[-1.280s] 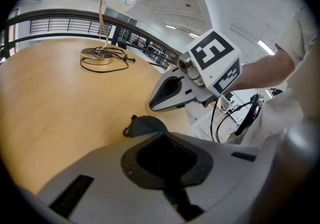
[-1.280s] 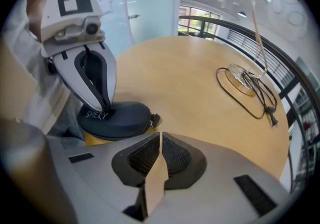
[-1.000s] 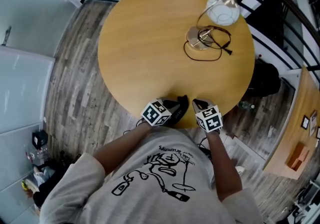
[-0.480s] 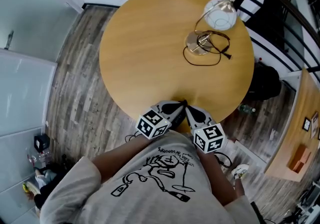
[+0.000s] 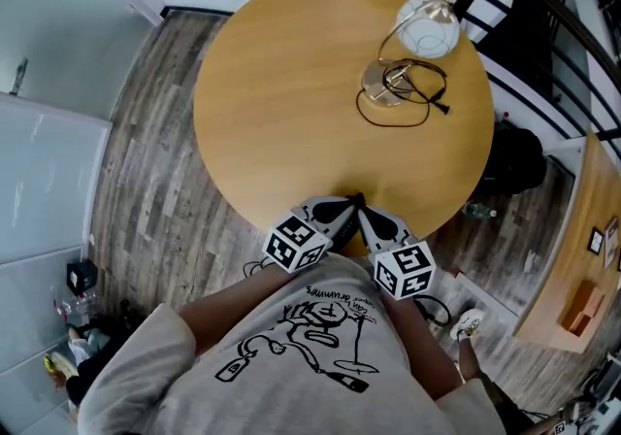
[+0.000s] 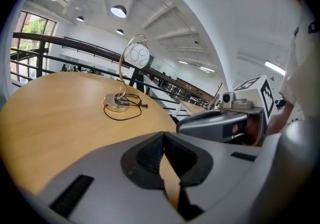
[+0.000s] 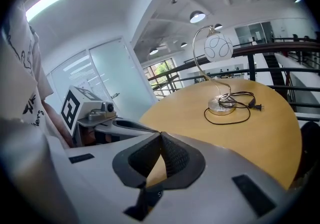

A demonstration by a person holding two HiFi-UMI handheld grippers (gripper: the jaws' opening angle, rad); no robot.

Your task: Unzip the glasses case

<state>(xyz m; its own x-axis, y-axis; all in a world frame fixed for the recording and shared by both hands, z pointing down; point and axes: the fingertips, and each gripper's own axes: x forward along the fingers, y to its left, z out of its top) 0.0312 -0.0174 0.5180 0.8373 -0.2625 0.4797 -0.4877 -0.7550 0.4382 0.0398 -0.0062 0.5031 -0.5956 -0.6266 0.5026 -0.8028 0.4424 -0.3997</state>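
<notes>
Fingers (image 6: 147, 157) of left gripper (image 5: 347, 202) and right gripper (image 5: 366, 214) are pressing shut, empty, at the bench (image 5: 291, 83) edge. No glasses case is showing, so nothing is guiding a grip on its zip.

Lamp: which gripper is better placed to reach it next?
Right, slightly. The lamp stands far right on the table; the right gripper sits on that side, the left gripper beside it. Both shut, empty, at the near edge. No glasses case shows.

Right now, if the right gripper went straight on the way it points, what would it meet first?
Probably the left gripper, whose tip sits close against the right gripper; missing it, only bare table. Depth is unclear.
</notes>
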